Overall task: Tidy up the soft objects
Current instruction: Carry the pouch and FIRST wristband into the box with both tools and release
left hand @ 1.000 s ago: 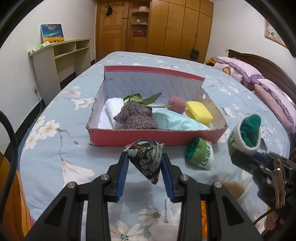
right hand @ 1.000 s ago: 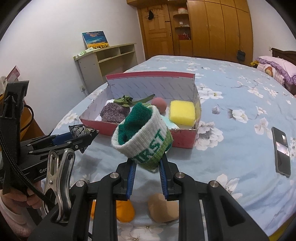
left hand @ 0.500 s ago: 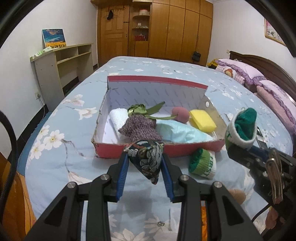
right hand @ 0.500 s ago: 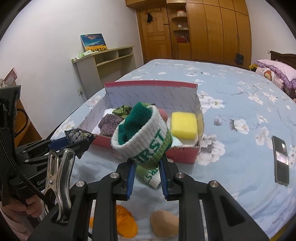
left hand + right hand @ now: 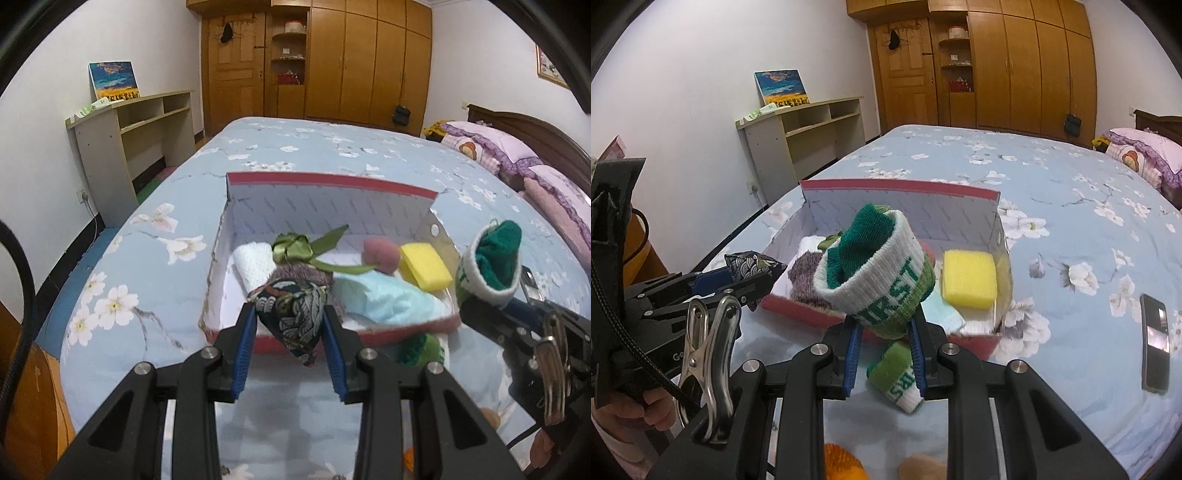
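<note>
Green sock roll [image 5: 875,273] clamped in right hand-held gripper [image 5: 884,354], one patterned pouch [image 5: 291,317] in left [image 5: 290,350]

Green-and-white sock [image 5: 879,273] pinched in right gripper [image 5: 884,354] before red box [image 5: 960,334], perhaps an orange ball [image 5: 842,463] below

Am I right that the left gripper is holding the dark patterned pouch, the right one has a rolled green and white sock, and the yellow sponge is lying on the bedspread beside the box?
Not quite. The yellow sponge lies inside the red box, at its right end, as the right wrist view shows. The left gripper does hold the patterned pouch, and the right gripper the rolled sock.
</note>
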Available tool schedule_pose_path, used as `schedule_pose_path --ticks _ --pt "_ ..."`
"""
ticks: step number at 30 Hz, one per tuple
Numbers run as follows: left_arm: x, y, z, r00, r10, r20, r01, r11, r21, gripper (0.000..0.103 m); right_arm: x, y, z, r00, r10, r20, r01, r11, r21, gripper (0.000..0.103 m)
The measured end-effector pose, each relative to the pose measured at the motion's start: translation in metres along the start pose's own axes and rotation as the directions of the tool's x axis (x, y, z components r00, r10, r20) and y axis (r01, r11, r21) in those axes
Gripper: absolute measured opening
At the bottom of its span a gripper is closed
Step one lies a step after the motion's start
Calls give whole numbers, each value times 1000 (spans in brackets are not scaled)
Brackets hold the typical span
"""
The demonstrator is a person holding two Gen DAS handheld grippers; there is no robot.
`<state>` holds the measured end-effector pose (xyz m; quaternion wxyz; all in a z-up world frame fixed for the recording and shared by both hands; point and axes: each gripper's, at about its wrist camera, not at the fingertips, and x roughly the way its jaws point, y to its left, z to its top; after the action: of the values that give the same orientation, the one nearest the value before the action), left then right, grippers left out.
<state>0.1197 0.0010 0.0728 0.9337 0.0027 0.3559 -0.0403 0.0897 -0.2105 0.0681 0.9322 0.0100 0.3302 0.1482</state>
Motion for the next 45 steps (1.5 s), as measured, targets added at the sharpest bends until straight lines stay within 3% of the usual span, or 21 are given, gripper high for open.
schedule_pose_path --ticks 22,45 --pt "58 7 46 1000 30 10 -30 1000 -2 37 58 -4 38 998 -56 4 56 998 8 24" --pt "125 17 43 995 65 -69 -68 997 -46 37 125 -22 41 992 -115 -46 117 992 47 25"
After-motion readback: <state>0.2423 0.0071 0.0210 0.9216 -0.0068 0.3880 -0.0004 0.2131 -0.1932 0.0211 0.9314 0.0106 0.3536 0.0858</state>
